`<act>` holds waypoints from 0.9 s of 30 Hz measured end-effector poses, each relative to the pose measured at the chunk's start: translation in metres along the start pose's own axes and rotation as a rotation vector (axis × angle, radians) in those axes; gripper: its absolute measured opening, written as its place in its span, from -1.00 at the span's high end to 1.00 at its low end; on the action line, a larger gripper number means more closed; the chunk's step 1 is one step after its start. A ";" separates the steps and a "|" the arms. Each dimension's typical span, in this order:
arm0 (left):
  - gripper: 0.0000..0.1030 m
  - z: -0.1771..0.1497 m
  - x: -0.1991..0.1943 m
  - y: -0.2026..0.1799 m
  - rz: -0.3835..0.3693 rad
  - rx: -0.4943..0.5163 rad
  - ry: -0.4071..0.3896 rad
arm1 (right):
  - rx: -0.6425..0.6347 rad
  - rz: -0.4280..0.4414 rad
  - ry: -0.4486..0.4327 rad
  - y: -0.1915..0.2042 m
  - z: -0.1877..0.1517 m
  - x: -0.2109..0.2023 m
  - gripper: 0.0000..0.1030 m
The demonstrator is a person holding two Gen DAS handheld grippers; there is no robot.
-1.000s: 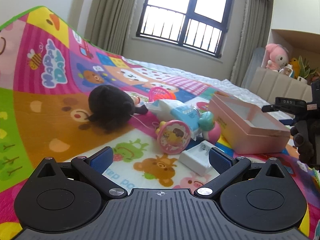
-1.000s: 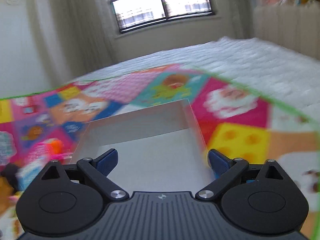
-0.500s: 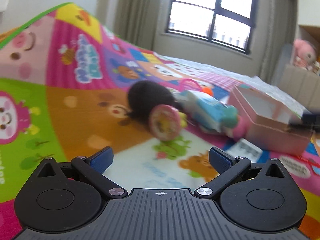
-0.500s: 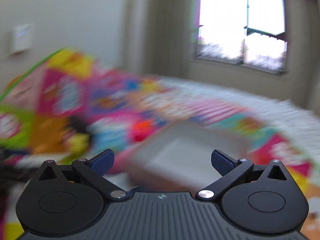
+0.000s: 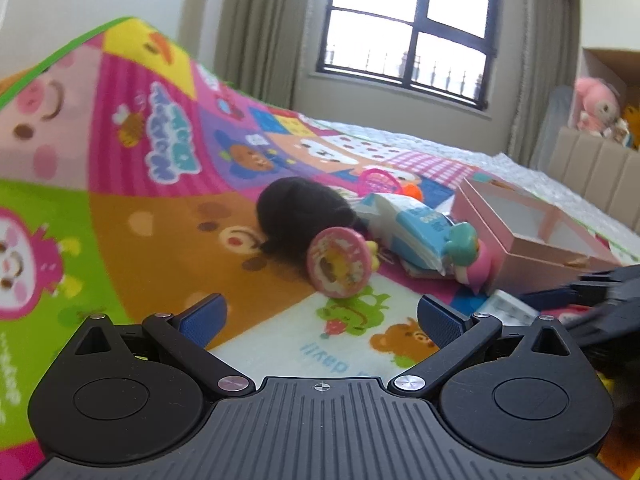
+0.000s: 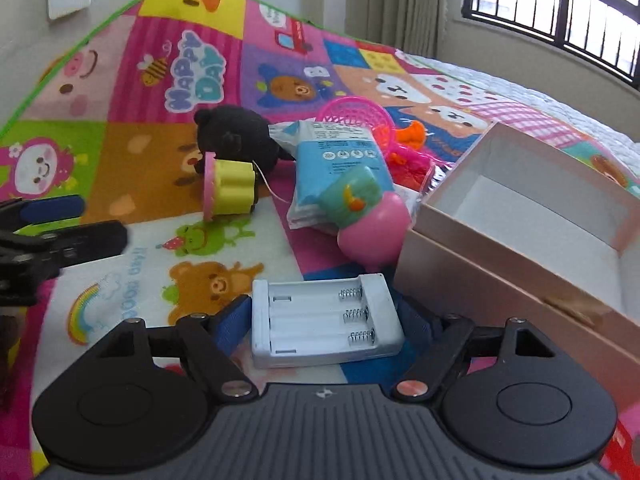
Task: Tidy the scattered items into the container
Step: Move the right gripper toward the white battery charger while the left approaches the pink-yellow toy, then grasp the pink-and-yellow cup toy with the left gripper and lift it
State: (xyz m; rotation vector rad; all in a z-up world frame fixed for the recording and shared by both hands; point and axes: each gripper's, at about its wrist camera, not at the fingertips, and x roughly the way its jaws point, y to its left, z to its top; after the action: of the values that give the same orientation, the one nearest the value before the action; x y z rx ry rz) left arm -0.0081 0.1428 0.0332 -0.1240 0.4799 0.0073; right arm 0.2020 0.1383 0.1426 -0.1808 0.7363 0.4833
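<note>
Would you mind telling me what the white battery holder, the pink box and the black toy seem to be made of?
Battery holder: likely hard moulded plastic, smooth and glossy, with metal coil springs.
Pink box: probably matte cardboard; thin folded walls, white inside.
Black toy: apparently plush; fuzzy, light-absorbing surface.

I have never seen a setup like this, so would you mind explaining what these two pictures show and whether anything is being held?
A person holds one hand-held gripper per hand; each carries a camera looking forward along its two blue-padded fingers.

The left hand-held gripper is open and empty above the colourful play mat.

The right hand-held gripper is closing around a white battery holder, which lies between its fingers; a firm grip is not clear yet.

Also on the mat: a black plush toy, a blue tissue pack, a pink figurine and the empty pink box.
</note>
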 end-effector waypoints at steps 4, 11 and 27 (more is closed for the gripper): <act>-1.00 0.009 0.019 -0.011 -0.005 0.079 0.003 | 0.046 -0.040 -0.033 -0.002 -0.035 -0.047 -0.54; -0.67 0.022 0.065 -0.024 0.022 0.118 0.061 | 0.185 -0.294 -0.131 -0.034 -0.090 -0.097 -0.55; 0.51 0.027 0.048 -0.060 0.045 0.258 0.074 | 0.265 -0.276 -0.181 -0.045 -0.110 -0.087 -0.87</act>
State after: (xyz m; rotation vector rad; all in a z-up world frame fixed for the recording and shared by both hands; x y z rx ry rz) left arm 0.0488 0.0851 0.0422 0.1404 0.5537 -0.0153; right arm 0.1023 0.0324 0.1207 0.0102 0.5803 0.1341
